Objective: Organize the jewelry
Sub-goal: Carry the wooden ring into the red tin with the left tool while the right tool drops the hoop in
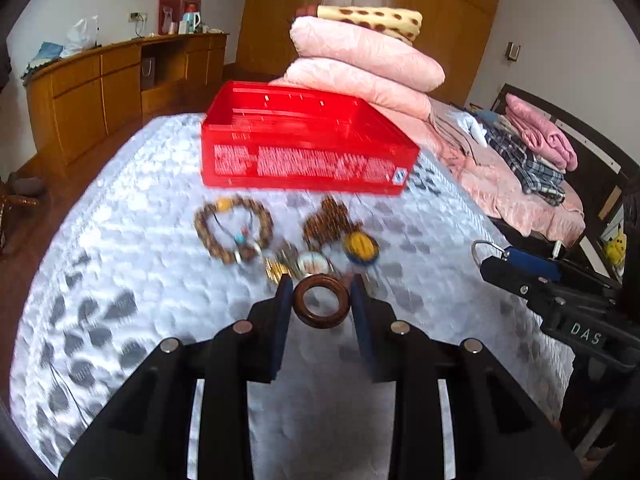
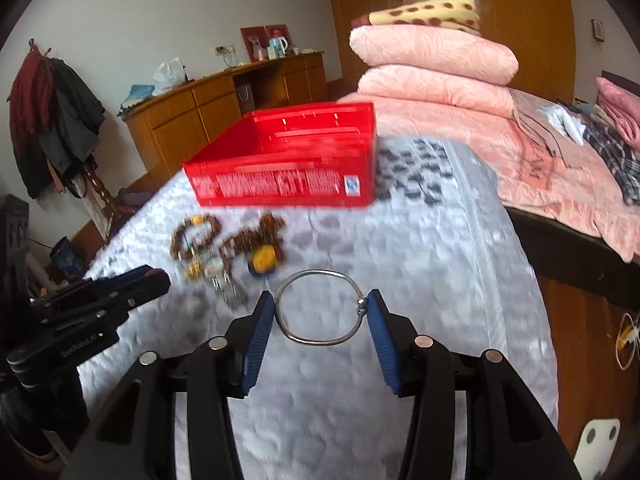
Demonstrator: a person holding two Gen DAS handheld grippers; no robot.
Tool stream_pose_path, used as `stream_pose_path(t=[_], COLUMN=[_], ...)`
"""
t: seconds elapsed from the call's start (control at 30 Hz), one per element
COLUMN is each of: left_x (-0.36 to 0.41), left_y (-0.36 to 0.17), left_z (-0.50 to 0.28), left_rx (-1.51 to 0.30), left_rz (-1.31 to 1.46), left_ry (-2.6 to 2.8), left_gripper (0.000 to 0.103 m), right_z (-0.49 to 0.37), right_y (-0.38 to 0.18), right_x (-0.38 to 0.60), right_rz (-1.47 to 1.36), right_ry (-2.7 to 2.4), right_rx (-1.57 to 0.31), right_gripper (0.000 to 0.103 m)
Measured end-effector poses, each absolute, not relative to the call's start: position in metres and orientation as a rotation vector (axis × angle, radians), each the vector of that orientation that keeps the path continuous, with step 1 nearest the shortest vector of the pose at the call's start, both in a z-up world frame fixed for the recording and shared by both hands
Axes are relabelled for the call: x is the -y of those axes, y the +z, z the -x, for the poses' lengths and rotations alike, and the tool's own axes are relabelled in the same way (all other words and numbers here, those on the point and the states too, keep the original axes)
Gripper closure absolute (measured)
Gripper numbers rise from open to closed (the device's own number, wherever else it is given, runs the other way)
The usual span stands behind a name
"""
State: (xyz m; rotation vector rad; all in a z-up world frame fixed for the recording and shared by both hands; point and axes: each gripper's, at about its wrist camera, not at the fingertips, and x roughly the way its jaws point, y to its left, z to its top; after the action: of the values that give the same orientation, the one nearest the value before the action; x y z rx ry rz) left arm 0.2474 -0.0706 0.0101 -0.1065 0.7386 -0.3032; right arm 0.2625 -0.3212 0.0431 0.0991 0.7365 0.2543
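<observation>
Here the left gripper (image 1: 321, 300) clamps a smooth wooden ring (image 1: 321, 306); the right gripper (image 2: 321, 312) clamps a thin wire bangle (image 2: 320, 307).

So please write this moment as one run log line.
left gripper: holds wooden ring | right gripper: holds silver bangle | red box: empty | bead jewelry: on bed

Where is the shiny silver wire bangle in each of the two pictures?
Left wrist view: the thin silver wire bangle pokes out at the right edge, clamped in the right tongs, only partly visible.
Right wrist view: it sits low in the middle, held between the blue pads of the right tongs.
Shared landmark: the red plastic box on the grey patterned bedspread, behind the pile of beaded jewelry.
</observation>
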Motion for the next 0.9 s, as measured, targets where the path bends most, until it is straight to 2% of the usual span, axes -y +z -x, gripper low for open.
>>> stream_pose_path(t=[0.43,0.67,0.9], left_x=[0.063,0.070,0.074], left_y=[0.057,0.064,0.046], left_z=[-0.332,-0.395,-0.449], left_rx=[-0.667,-0.690,-0.756], left_rz=[0.079,0.068,0.071], left_ry=[-0.263,-0.236,-0.222], left_gripper=[0.075,0.075,0.075], right_z=[-0.352,-0.405,-0.446], right_y=[0.089,0.085,0.067], right_x=[0.300,0.294,0.289], right_rz=[-0.087,-0.090,-0.096], right_ry=[0.281,0.273,0.272], right_rx=[-0.665,-0.699,-0.747], right_gripper=[0.055,0.055,0.055])
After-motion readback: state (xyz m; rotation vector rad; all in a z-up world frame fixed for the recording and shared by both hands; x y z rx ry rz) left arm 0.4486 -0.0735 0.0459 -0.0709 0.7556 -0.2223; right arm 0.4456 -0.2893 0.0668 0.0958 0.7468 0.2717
